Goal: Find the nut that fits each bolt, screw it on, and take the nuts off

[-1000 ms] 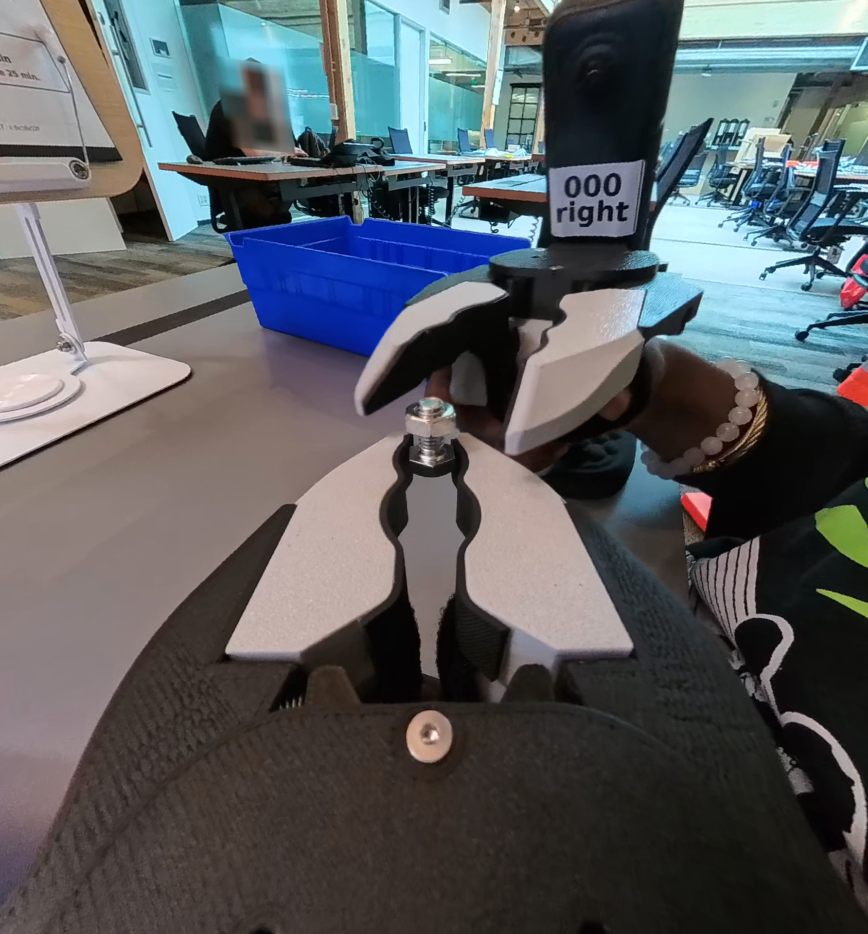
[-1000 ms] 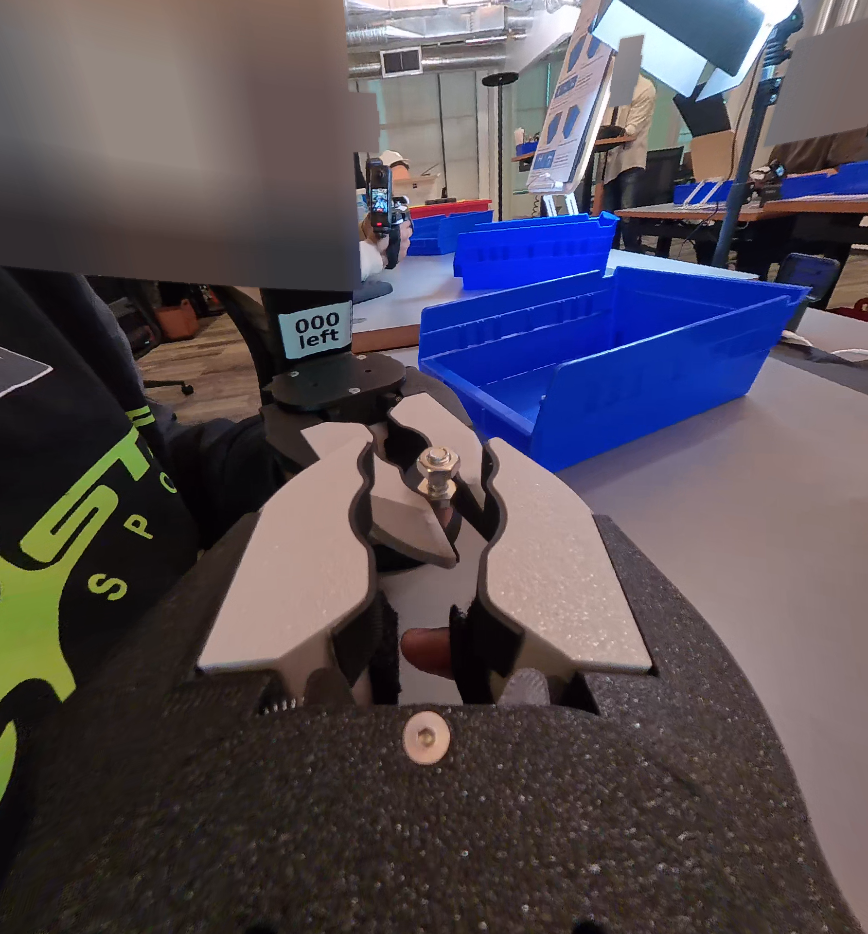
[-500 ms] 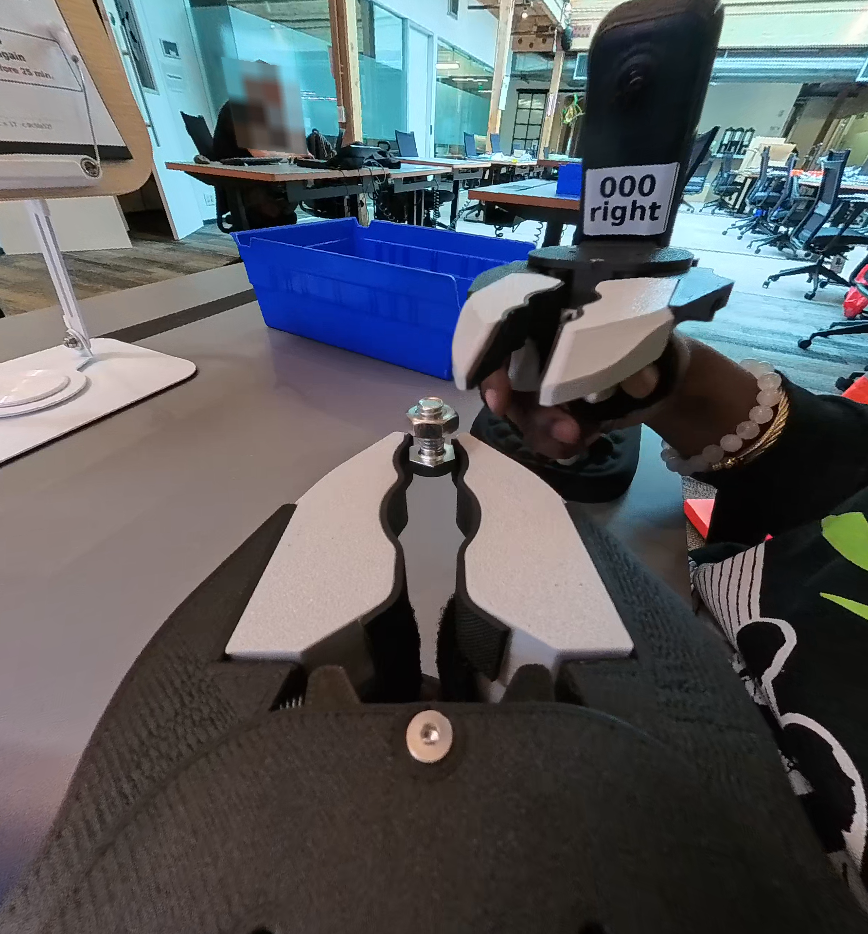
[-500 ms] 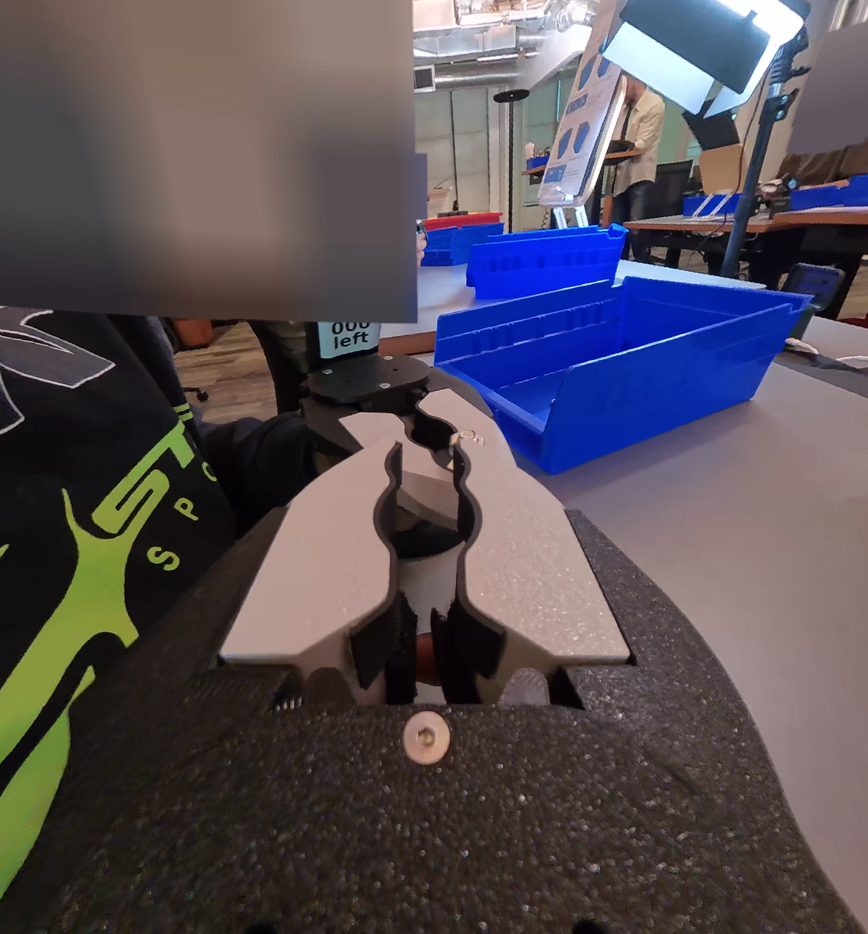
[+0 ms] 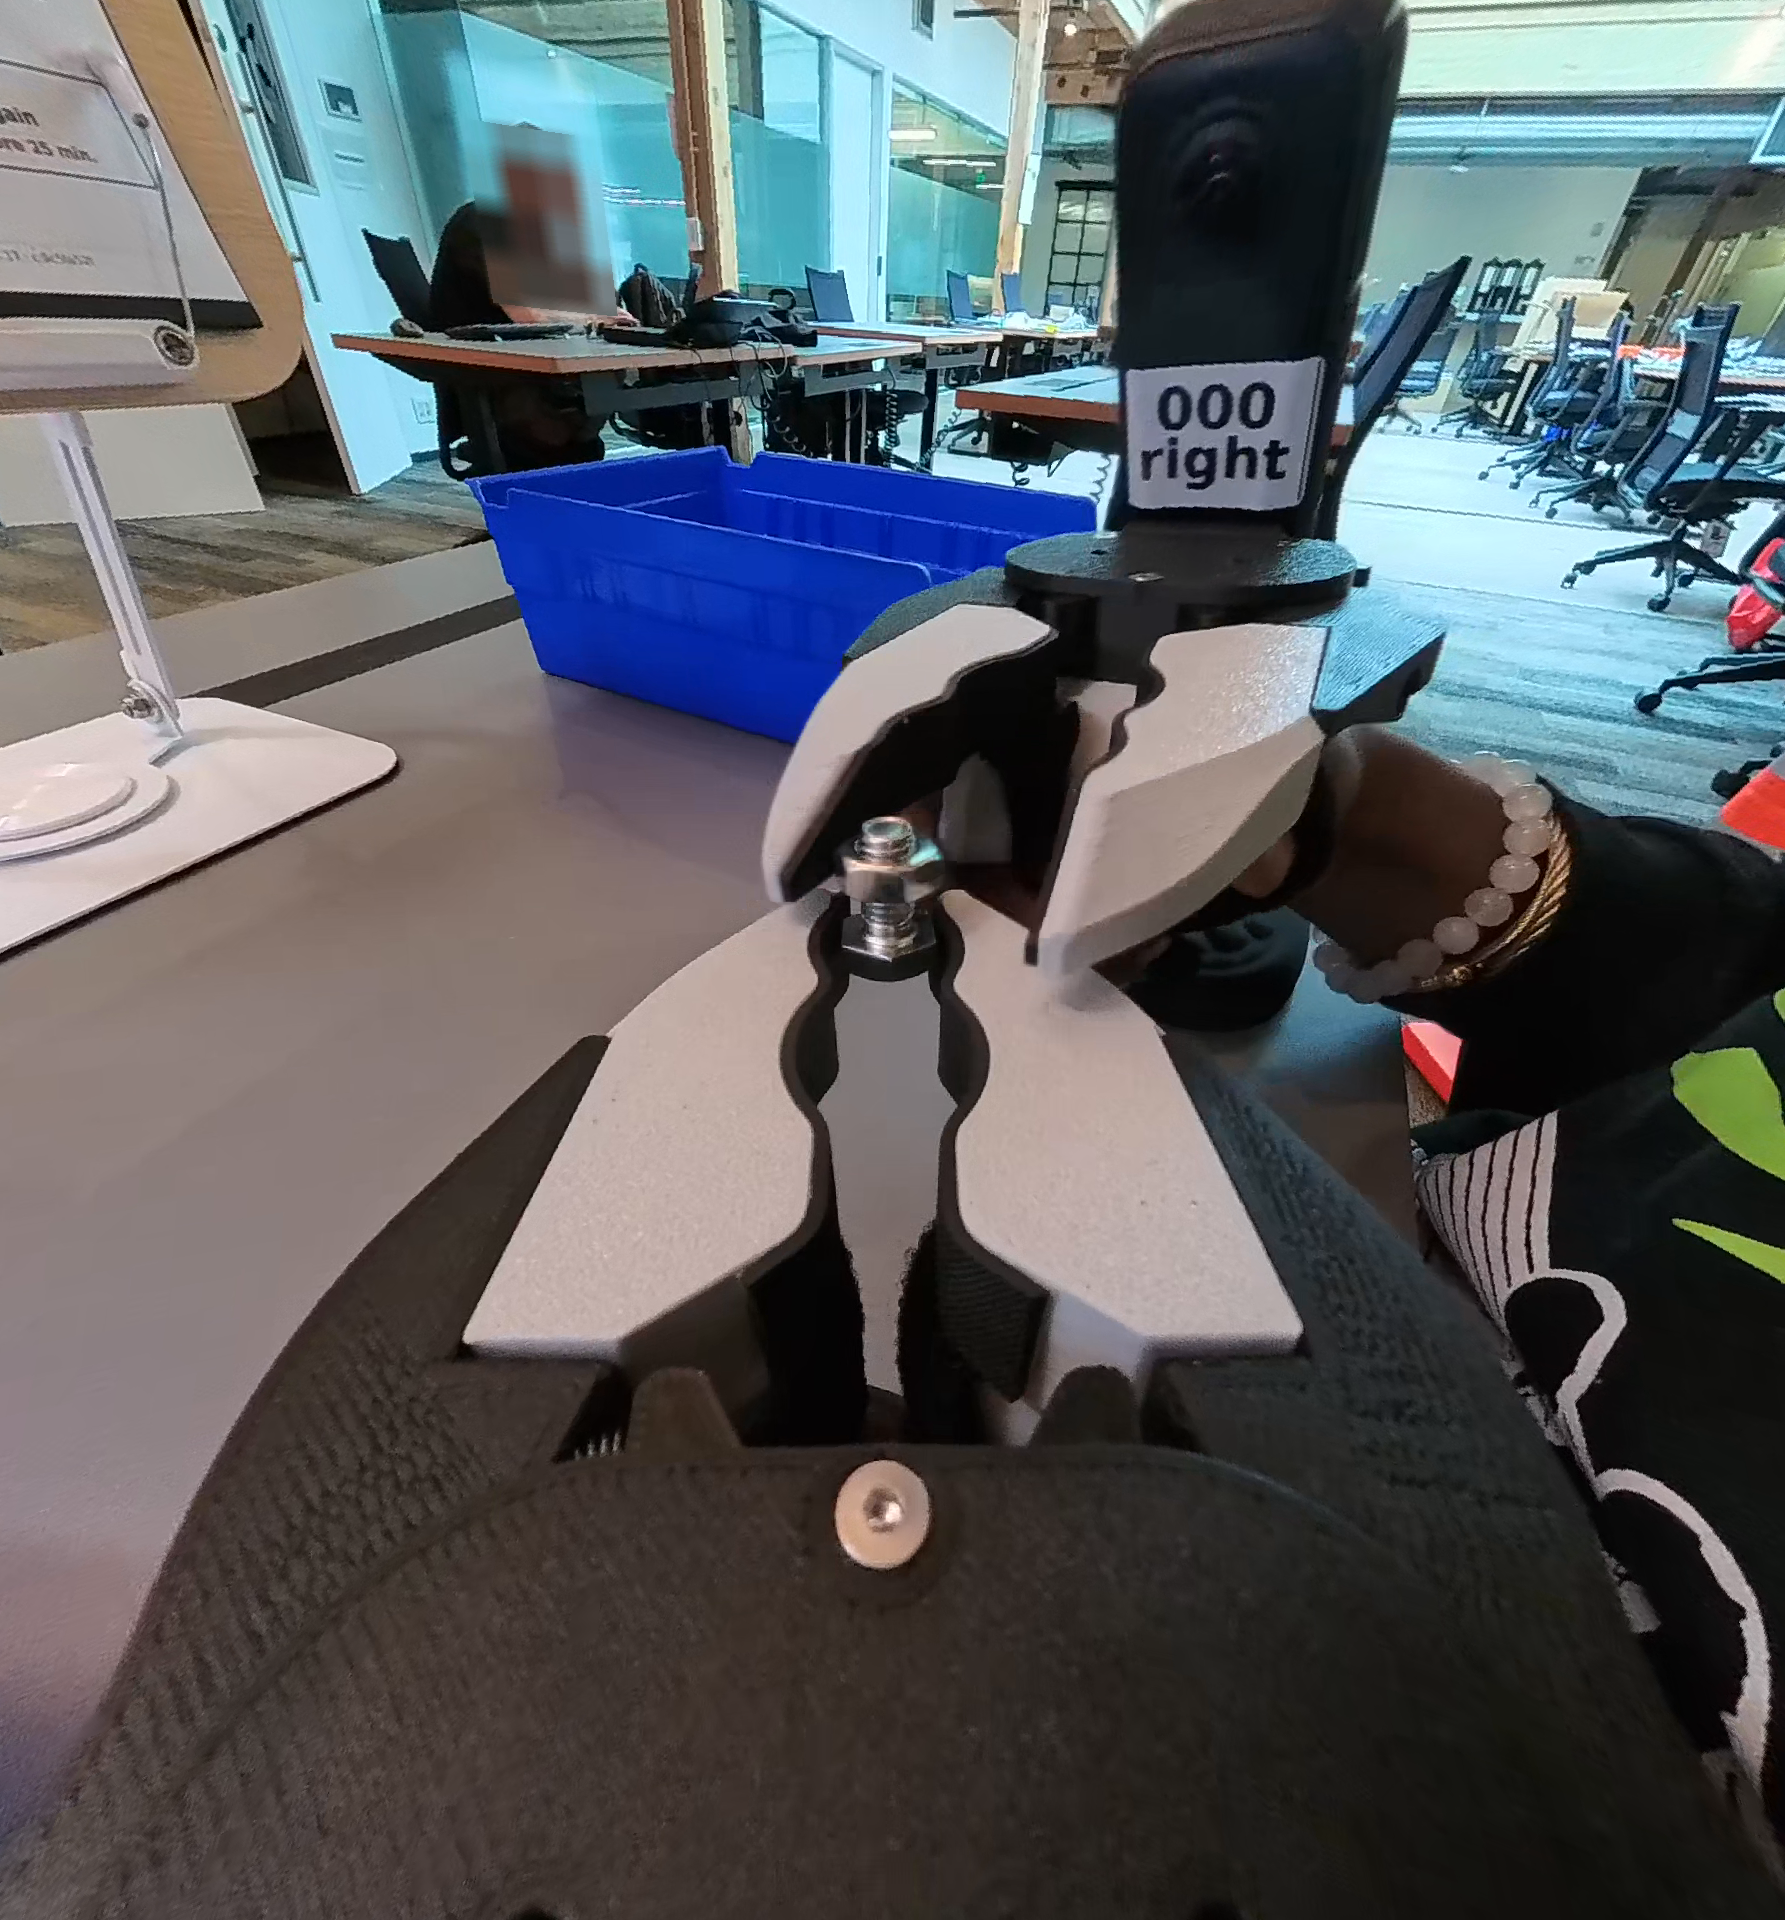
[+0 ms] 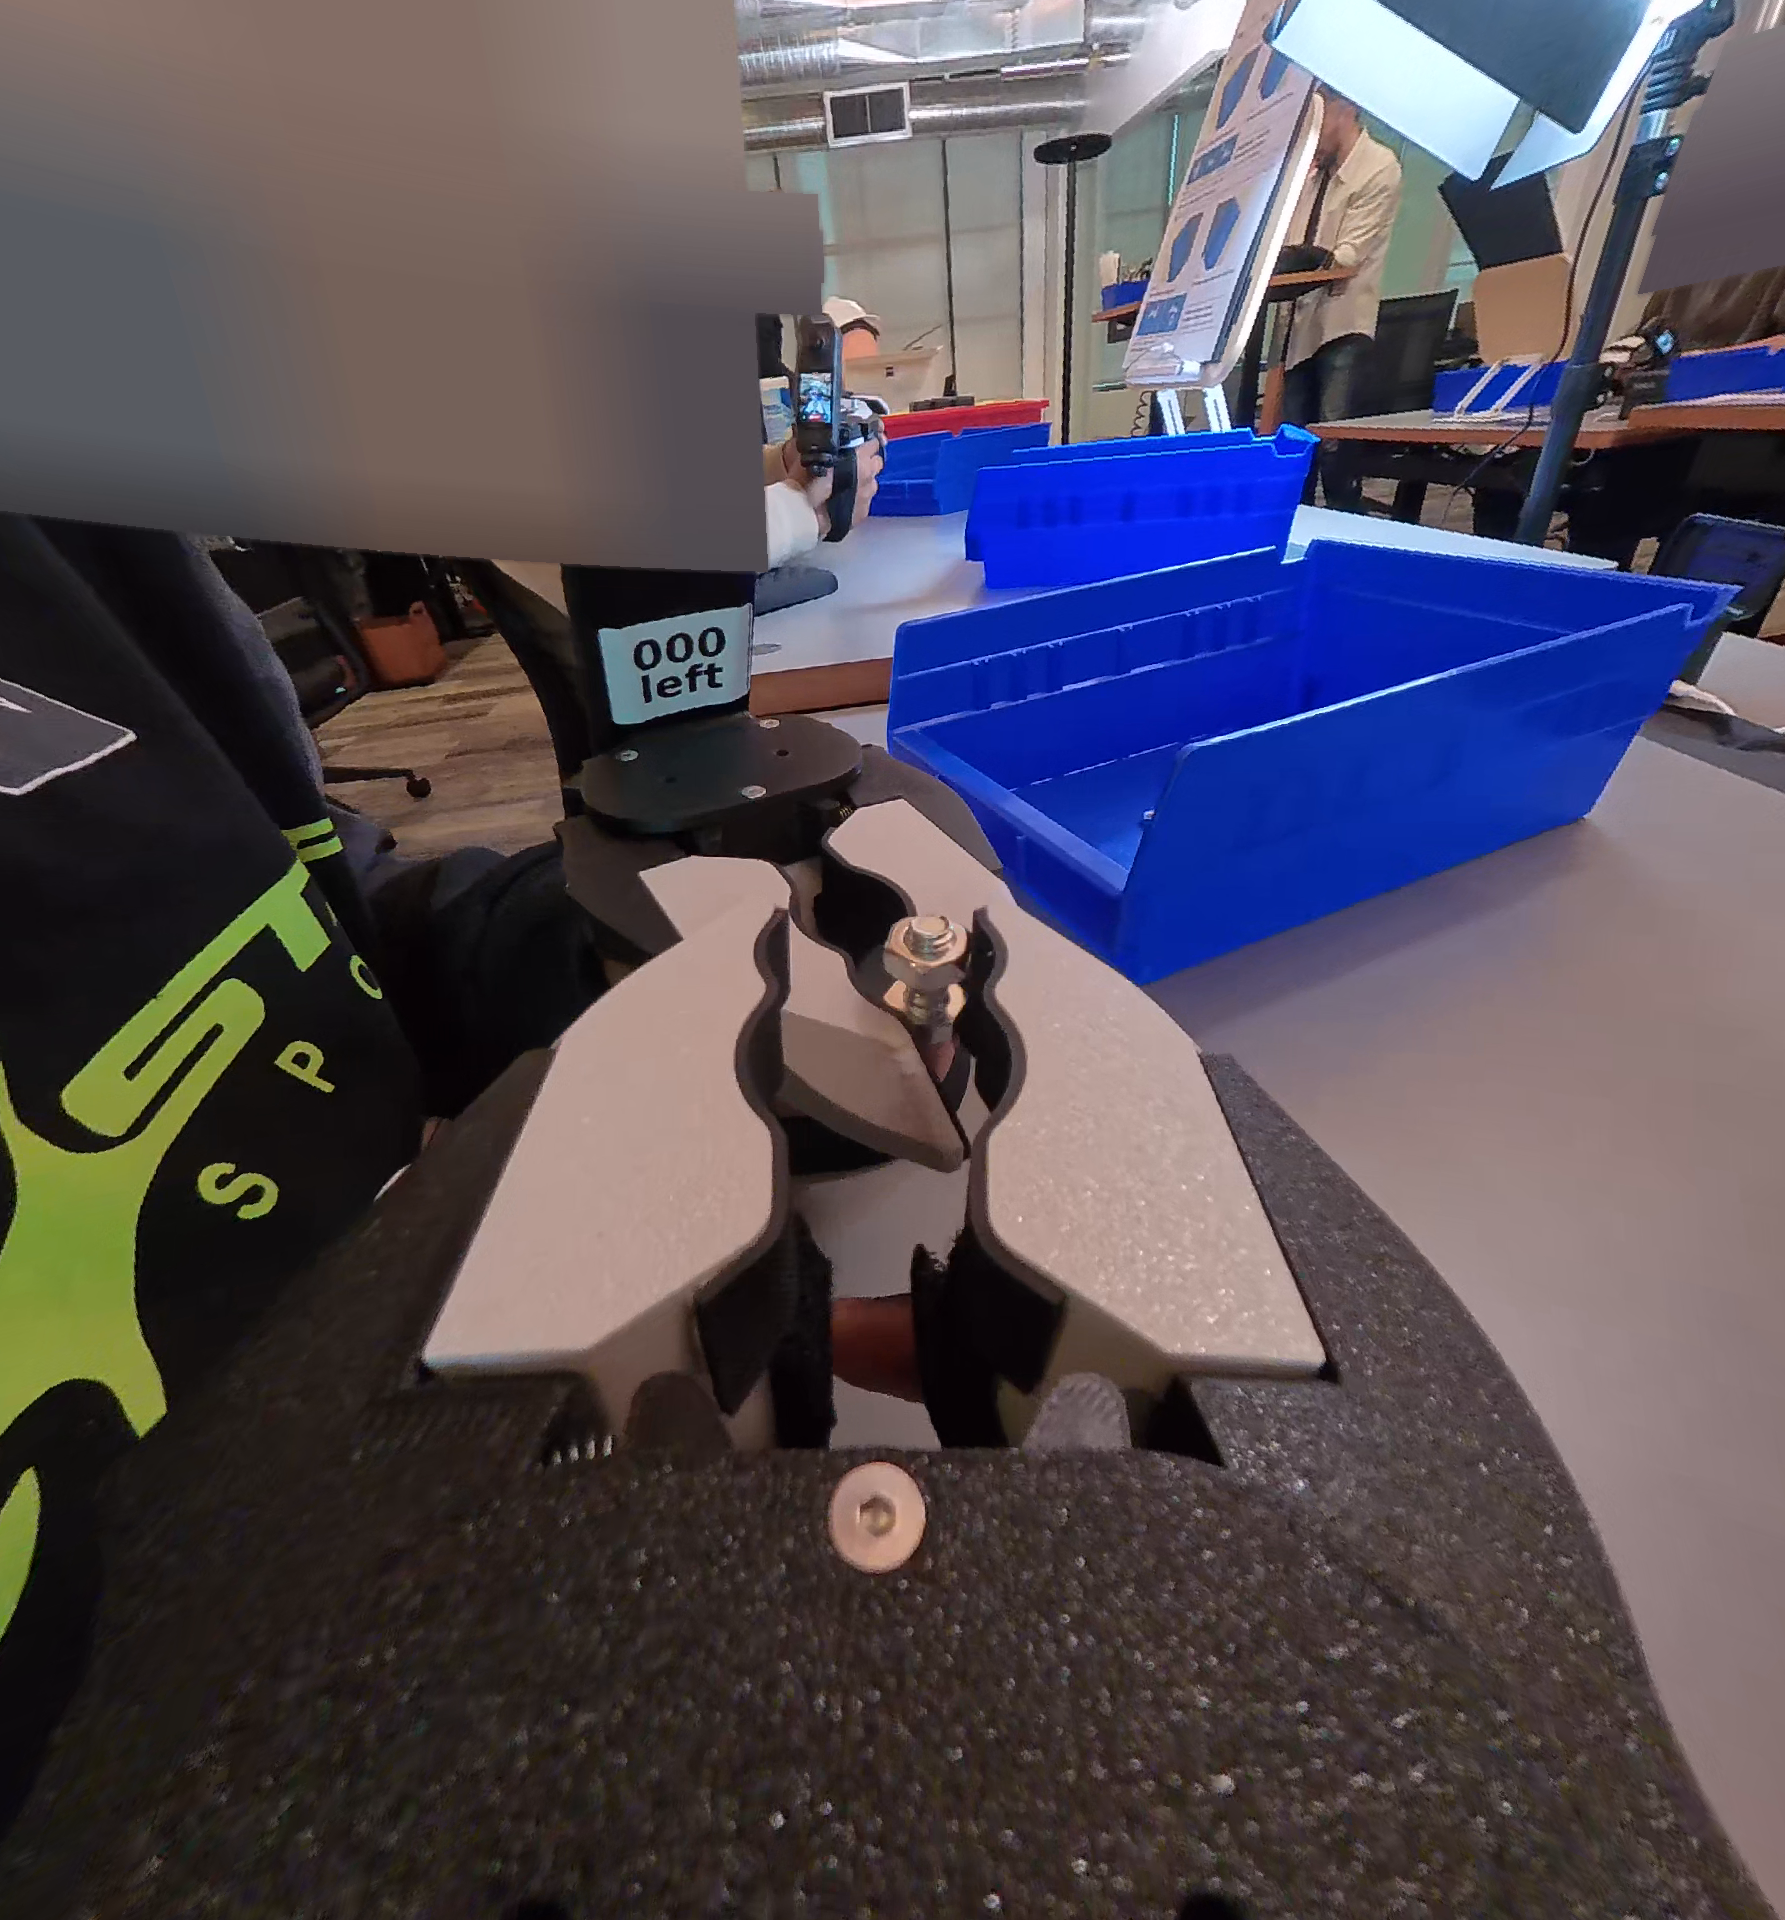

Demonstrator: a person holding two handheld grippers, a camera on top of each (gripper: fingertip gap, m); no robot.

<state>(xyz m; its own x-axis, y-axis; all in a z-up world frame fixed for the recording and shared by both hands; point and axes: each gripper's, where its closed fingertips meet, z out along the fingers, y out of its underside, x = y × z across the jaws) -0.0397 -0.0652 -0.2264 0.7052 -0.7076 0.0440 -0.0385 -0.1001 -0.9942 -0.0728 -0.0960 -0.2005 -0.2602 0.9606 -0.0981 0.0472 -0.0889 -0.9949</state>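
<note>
- Left wrist view, hold: the left gripper [image 5: 883,951] is clamped at its fingertips on the head end of a small silver steel bolt [image 5: 885,928], which stands upright above the grey tabletop [image 5: 244,1039], with a silver hexagonal steel nut [image 5: 890,871] threaded near its top.
- Left wrist view, other tool: the right gripper [image 5: 914,904] has its jaws parted around the nut; one white finger touches or nearly touches it, the other stands clear.
- Left wrist view, risk: closing off-centre would likely catch a corner of the nut, so it slips instead of turning; a sideways push could tilt the bolt in its narrow hold.
- Left wrist view, container: blue plastic bin [image 5: 659,592] toward the far edge of the tabletop; what shows of its inside looks empty, the floor largely hidden by its front wall.
- Right wrist view, hold: the right gripper [image 6: 883,977] is spread, the nut [image 6: 924,977] and bolt [image 6: 927,987] between its tips, bolt tilted in this view.
- Right wrist view, risk: a nut worked loose without a firm pinch could drop and roll across the tabletop [image 6: 1490,1091].
- Right wrist view, container: the blue bin [image 6: 1387,790], open-fronted, shows a bare floor; further blue bins on another tabletop behind, contents not discernible.
</note>
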